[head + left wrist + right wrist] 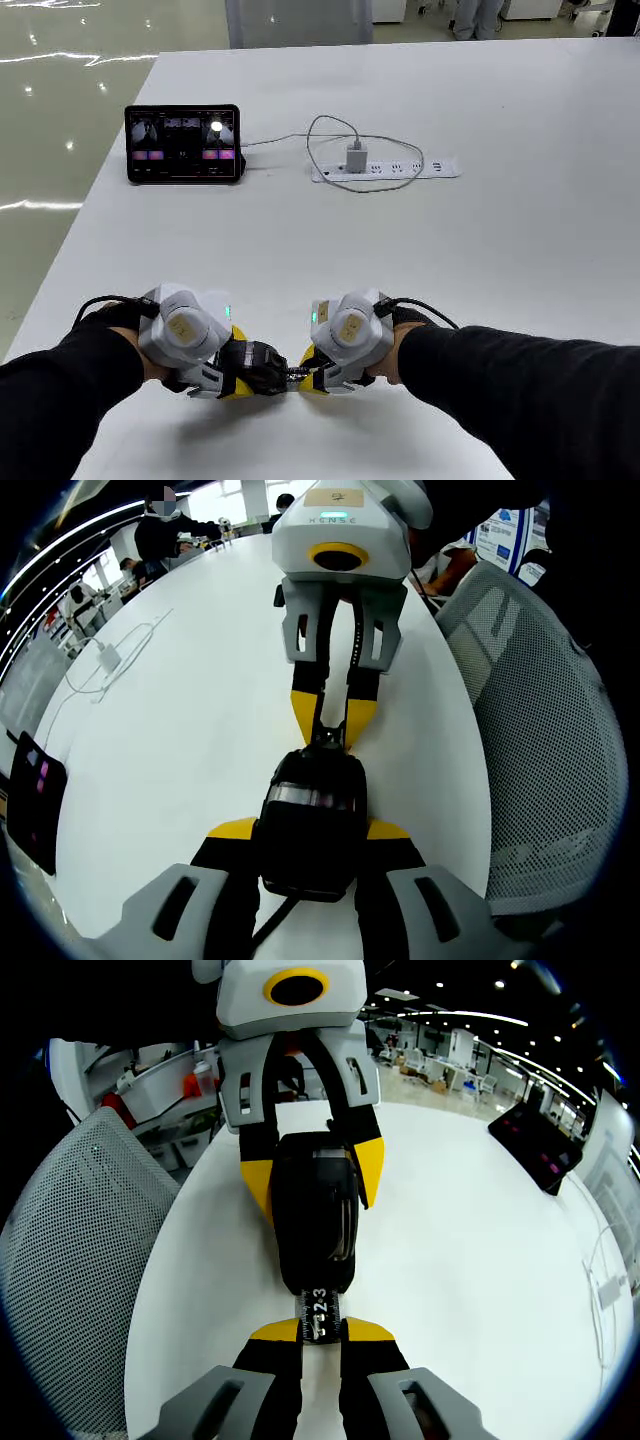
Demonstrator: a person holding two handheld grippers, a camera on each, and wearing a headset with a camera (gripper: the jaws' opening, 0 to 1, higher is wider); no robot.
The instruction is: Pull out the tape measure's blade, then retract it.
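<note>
The right gripper (322,1334) has its yellow-tipped jaws clamped on the blade (320,1312), of which a short numbered length is drawn out. Facing it, the left gripper (310,832) squeezes the black tape measure (312,865) by its sides. It holds the case close to the white table (450,260), near the front edge. Dark sleeves (60,390) come in from both sides. Farther back on the table are a lit tablet (183,143) and a power strip (390,169) with a white charger (357,157) plugged in. A grey mesh chair (540,740) stands beside the table.
</note>
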